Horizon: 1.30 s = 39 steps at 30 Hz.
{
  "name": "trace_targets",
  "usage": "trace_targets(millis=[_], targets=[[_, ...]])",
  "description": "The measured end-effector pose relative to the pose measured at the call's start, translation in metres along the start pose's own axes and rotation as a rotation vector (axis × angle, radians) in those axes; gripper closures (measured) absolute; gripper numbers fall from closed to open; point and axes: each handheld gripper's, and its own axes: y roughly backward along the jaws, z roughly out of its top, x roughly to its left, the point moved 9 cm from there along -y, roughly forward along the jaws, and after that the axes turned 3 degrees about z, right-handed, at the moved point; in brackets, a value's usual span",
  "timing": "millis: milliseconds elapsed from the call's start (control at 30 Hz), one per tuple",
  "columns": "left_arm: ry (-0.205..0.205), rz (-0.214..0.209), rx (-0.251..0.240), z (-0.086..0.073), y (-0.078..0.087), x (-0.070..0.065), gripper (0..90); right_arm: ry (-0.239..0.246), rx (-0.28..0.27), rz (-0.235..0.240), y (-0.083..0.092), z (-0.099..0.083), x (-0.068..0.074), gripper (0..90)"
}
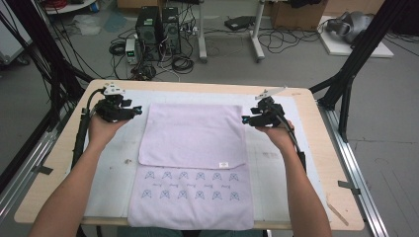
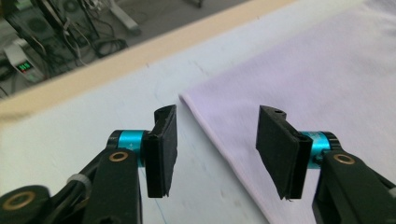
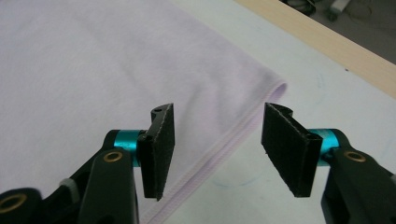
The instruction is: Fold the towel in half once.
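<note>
A lilac towel [image 1: 192, 138] lies on the white mat, its far part folded toward me over a near part printed with small blue figures. My left gripper [image 1: 136, 111] hovers just off the towel's far left corner, and in the left gripper view its jaws [image 2: 217, 149] stand open over the towel's edge [image 2: 303, 70] with nothing between them. My right gripper [image 1: 245, 120] hovers at the far right corner. In the right gripper view its jaws [image 3: 217, 149] are open above the folded double edge of the towel [image 3: 93, 70], clear of the cloth.
A white mat [image 1: 113, 163] covers most of the wooden table [image 1: 321, 148]. Black frame posts [image 1: 356, 59] rise at both far corners, and metal rails run along the table's sides. Computer towers [image 1: 158, 32] and cables sit on the floor beyond the far edge.
</note>
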Motion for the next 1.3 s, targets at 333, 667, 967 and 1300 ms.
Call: trace_targets(millis=[333,667,967,1300], targets=[[-0.054,-0.161,0.024,-0.055,0.017,-0.053,60.5,0.058,-0.006,0.135,-0.004,-0.042,0.063,50.5],[-0.111,-0.299,0.036,-0.090,0.040,-0.096,66.5,0.126,0.007,0.211,0.001,-0.071,0.100,56.9],[-0.214,-0.282,0.111,-0.109,0.038,-0.112,65.6,0.109,0.038,0.209,-0.001,-0.101,0.105,62.7],[-0.205,-0.257,0.098,-0.105,0.039,-0.107,85.9,0.122,0.010,0.227,-0.001,-0.101,0.107,86.7]])
